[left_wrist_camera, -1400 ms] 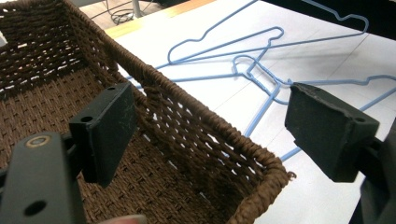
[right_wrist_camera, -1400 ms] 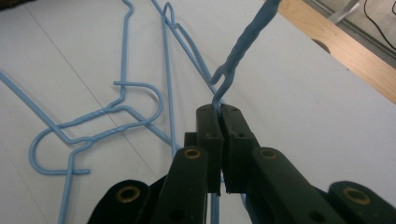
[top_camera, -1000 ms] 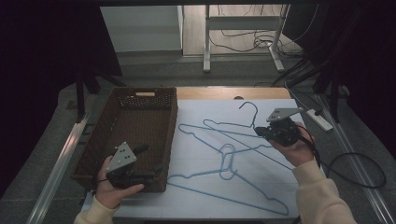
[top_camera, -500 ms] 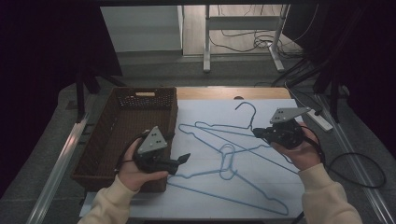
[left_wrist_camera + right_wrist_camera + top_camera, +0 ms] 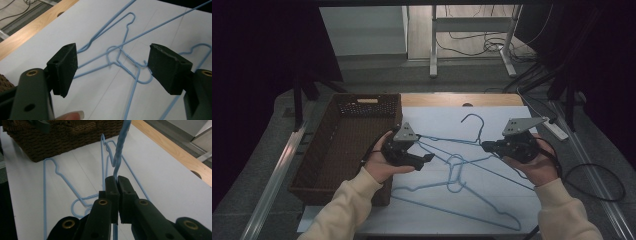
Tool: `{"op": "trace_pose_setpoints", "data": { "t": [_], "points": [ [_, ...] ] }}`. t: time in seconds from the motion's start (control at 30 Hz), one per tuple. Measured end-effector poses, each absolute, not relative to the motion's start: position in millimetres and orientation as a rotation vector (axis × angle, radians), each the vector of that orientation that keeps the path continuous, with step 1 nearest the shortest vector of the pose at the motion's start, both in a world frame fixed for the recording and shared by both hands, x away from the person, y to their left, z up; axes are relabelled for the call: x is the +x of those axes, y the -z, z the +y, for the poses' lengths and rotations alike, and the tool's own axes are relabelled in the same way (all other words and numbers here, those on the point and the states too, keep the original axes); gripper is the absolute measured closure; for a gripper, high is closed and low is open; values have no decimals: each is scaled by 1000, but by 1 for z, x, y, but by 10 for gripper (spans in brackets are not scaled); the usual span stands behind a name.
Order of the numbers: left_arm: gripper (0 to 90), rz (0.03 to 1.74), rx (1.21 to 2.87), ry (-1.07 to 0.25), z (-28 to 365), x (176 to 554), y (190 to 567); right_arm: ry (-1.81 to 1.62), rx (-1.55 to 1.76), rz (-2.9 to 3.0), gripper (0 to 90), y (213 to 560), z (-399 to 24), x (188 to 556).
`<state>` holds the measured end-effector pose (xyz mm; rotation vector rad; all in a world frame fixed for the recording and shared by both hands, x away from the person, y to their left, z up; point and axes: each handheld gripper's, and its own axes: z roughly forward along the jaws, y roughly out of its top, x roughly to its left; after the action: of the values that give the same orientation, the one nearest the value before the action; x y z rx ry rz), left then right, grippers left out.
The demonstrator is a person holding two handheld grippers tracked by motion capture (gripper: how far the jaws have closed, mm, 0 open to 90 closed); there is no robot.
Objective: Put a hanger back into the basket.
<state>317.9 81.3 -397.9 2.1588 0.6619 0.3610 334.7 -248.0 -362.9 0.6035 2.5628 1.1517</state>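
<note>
A brown wicker basket (image 5: 347, 145) sits at the left of the table, beside a white sheet (image 5: 492, 200). Just right of the basket, the left gripper (image 5: 426, 159) hovers over the sheet, its jaws wide apart though they have just been closing a little, with nothing pressed between them; blue wire hangers (image 5: 120, 53) lie tangled on the sheet beyond them. Farther right, the right gripper (image 5: 117, 182) is clamped on the wire of one hanger (image 5: 119, 150), tilting it off the sheet.

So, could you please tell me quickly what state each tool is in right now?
Left tool: open, jaws just been closing a little, holding nothing.
Right tool: shut on the blue wire hanger at its neck.
</note>
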Motion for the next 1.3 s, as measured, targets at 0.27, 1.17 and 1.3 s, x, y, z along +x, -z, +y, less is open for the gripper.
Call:
{"op": "trace_pose_setpoints", "data": {
  "t": [0.27, 1.17, 1.3],
  "points": [
    [271, 600, 2224, -373, 53, 330, 400, -1165, 562, 2580, 878, 358, -243, 328],
    [875, 361, 2424, -379, 16, 334, 404, -1181, 593, 2584, 863, 361, -258, 346],
    [876, 399, 2397, -354, 22, 335, 401, -1180, 603, 2555, 836, 363, -254, 351]
  ]
}}
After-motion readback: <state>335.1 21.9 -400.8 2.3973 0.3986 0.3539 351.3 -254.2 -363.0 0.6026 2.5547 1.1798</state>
